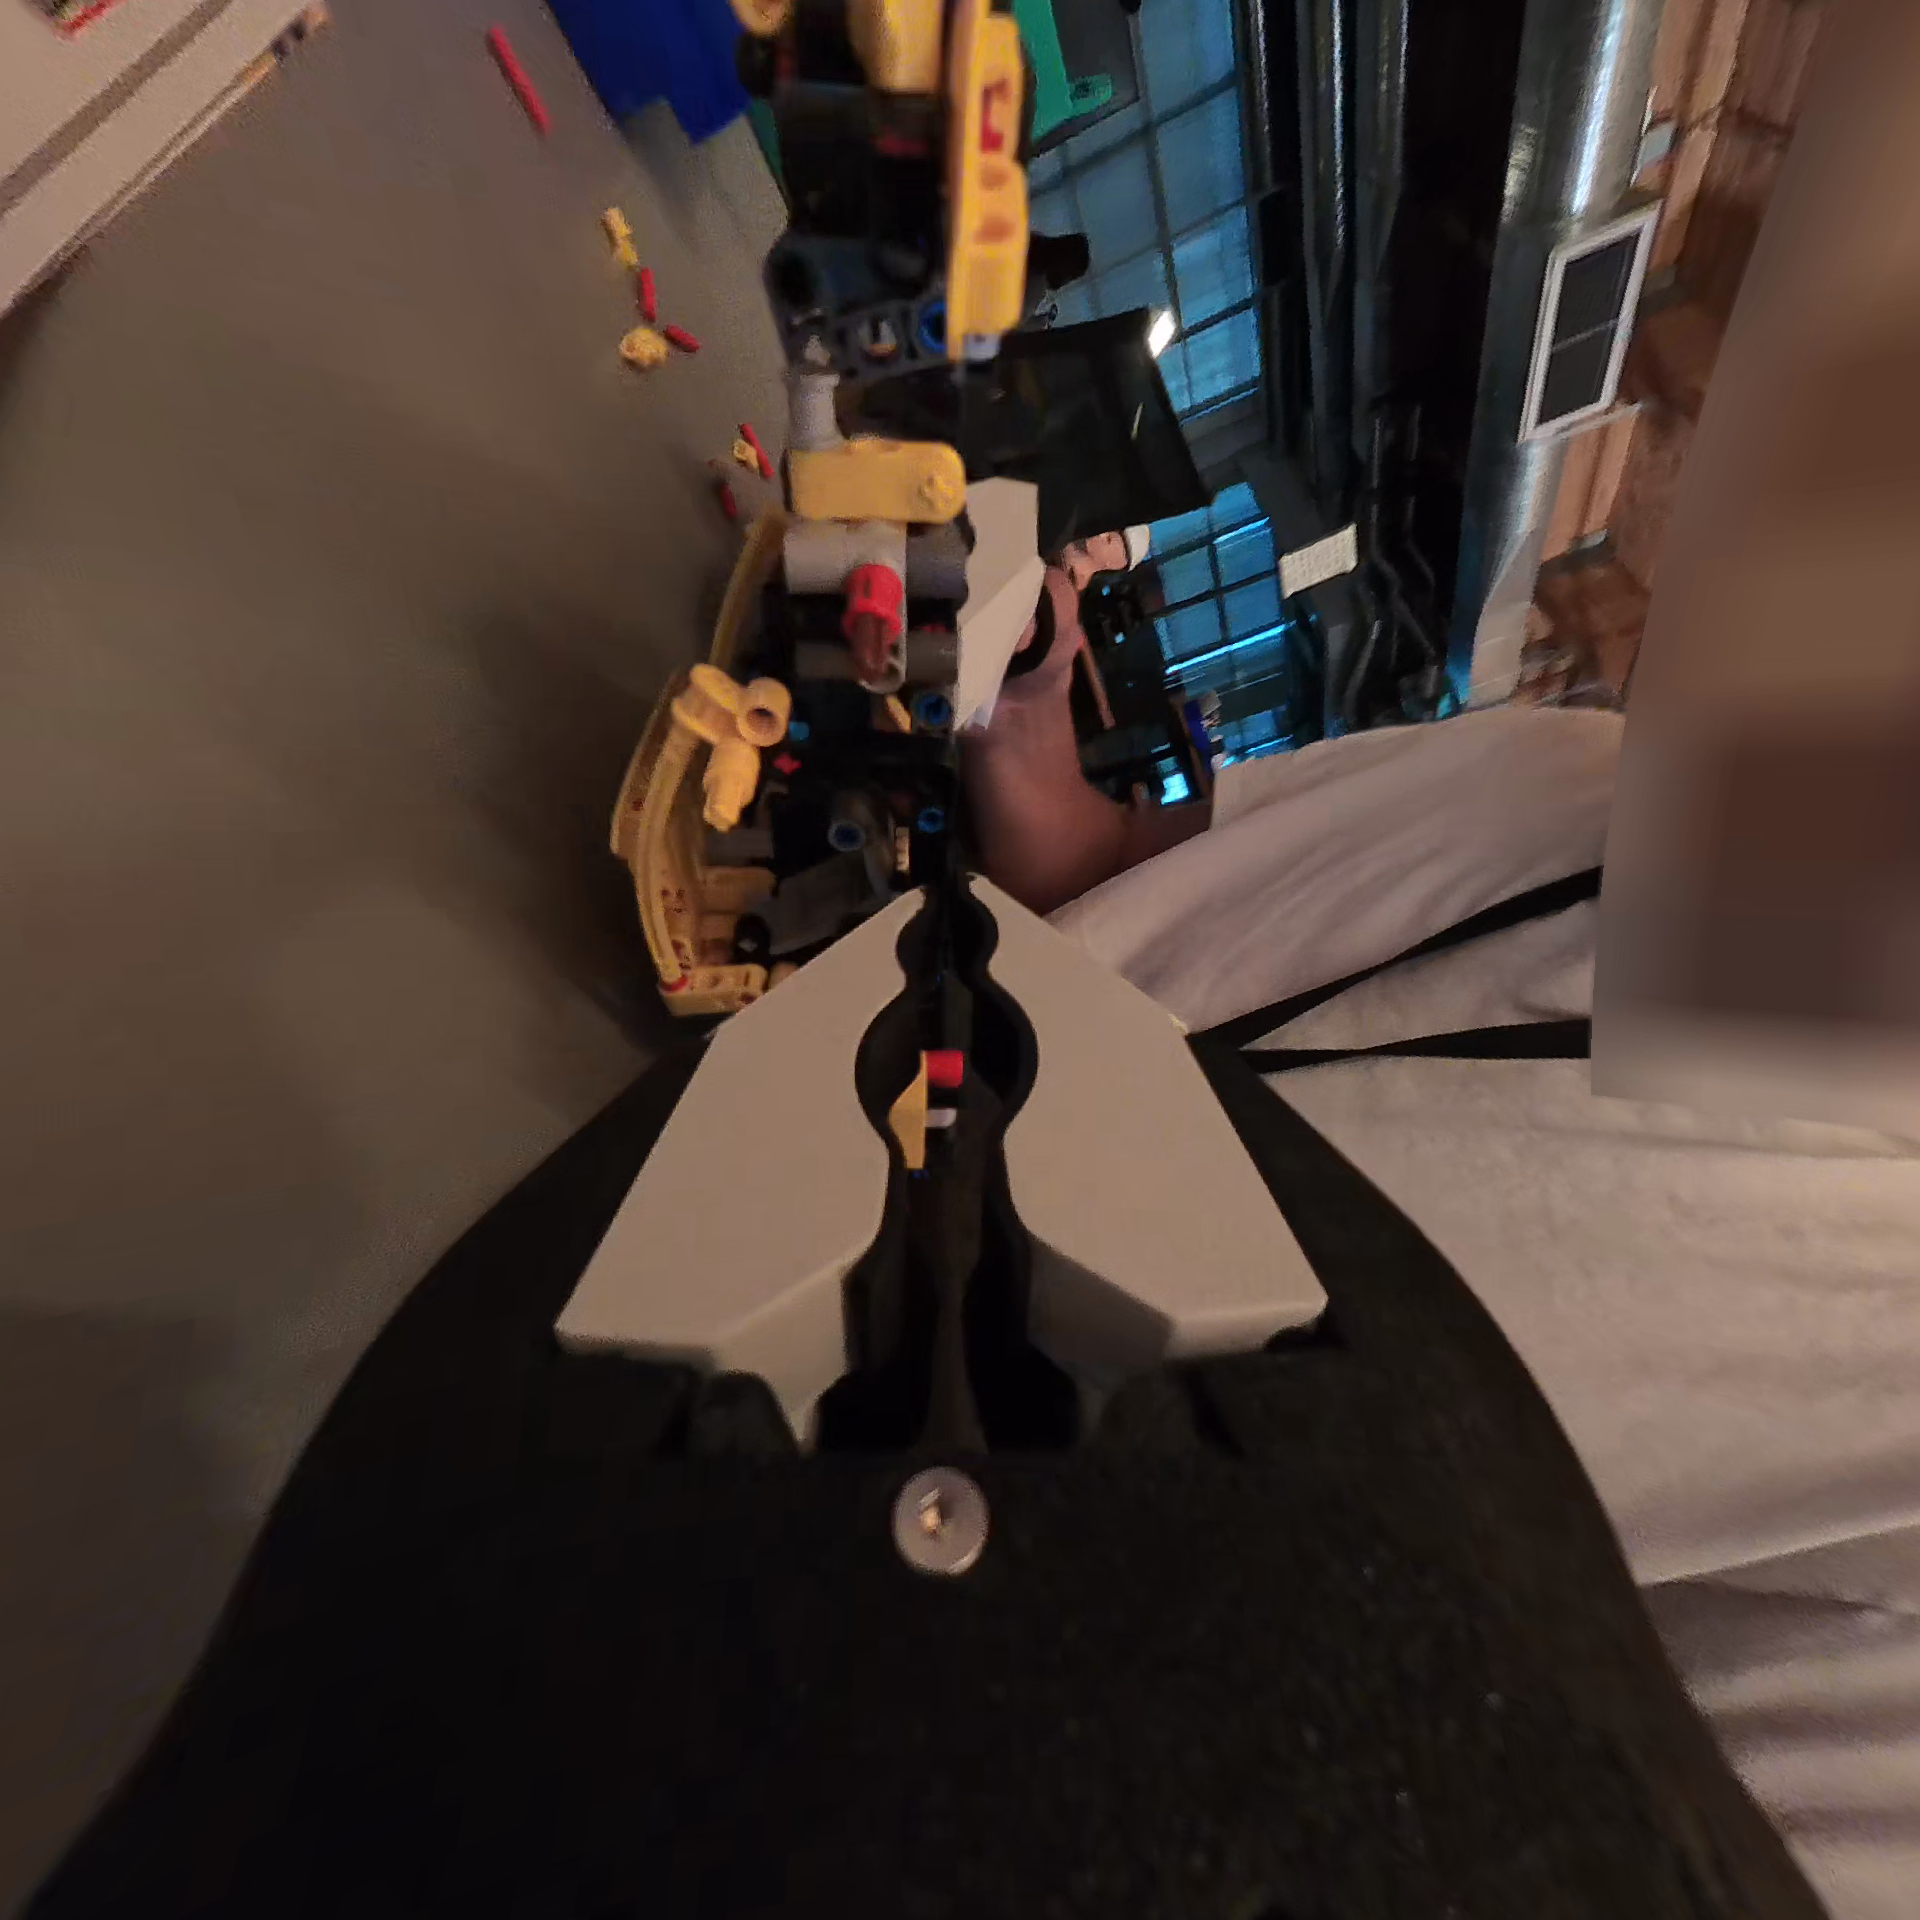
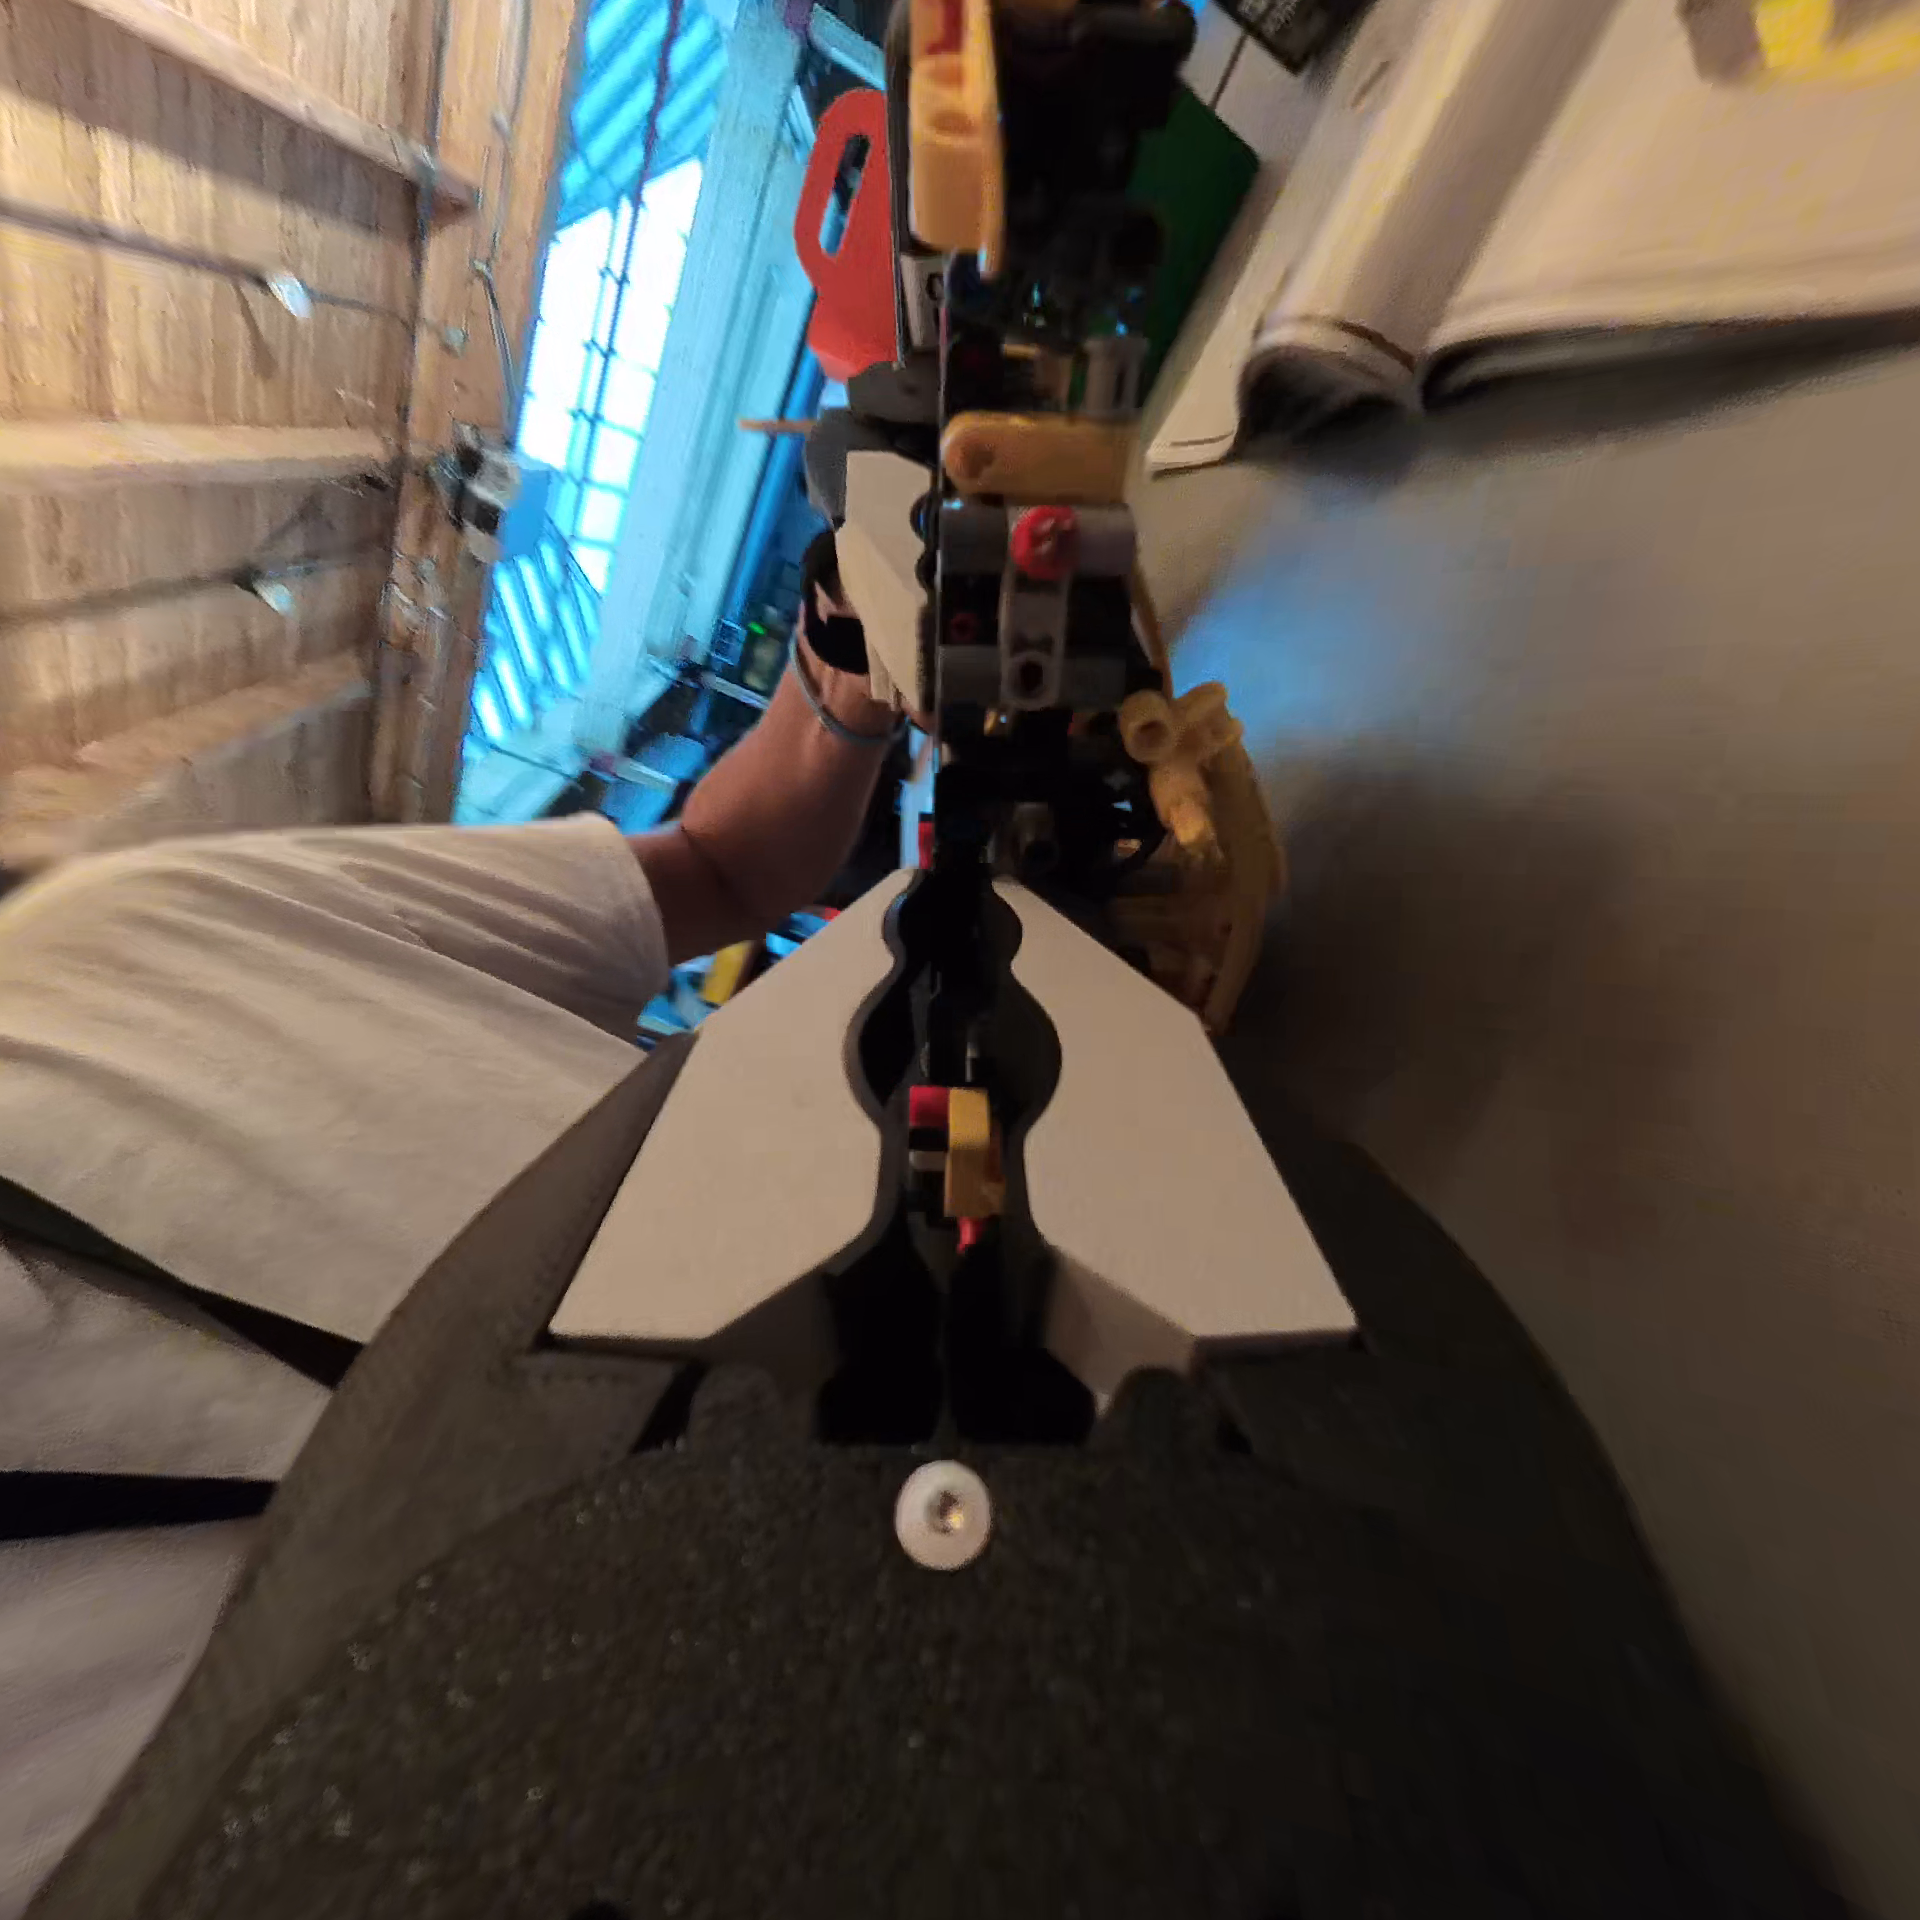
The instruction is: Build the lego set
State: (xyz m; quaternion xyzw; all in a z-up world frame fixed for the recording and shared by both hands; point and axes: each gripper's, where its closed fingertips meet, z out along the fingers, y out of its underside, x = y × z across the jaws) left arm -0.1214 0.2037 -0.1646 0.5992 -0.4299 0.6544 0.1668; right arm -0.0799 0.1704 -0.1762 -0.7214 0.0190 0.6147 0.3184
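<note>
Table: a grey tabletop (image 1: 312, 727) fills the left of the left wrist view and the right of the right wrist view (image 2: 1558, 935); both cameras are rolled on their side, so it stands like a wall.
Person: a pale sleeve (image 2: 312, 987) and bare forearm (image 2: 769, 821) reach toward the model in the right wrist view; pale cloth (image 1: 1455, 1247) fills the lower right of the left wrist view.
Booklet: an open instruction booklet (image 2: 1507, 239) lies on the table beyond the model.
Lego model: a yellow, black and grey Technic build (image 1: 831, 665) held up just beside the table surface; curved yellow panels on its table side, a red pin in a grey connector at its middle. It also shows in the right wrist view (image 2: 1049, 603).
Left gripper: the left gripper (image 1: 940, 914) has its pale fingers (image 1: 769, 1164) drawn narrow, pinching a thin black edge of the model, with a small yellow and red part sitting in the gap.
Right gripper: the right gripper (image 2: 951, 894) is likewise narrow, its fingers (image 2: 1143, 1164) clamped on a black edge of the same model, a yellow and red piece between them.
Far gripper: in each view another gripper's pale fingertip touches the model's far side.
Loose parts: small red and yellow pieces (image 1: 649, 322) lie scattered on the table.
</note>
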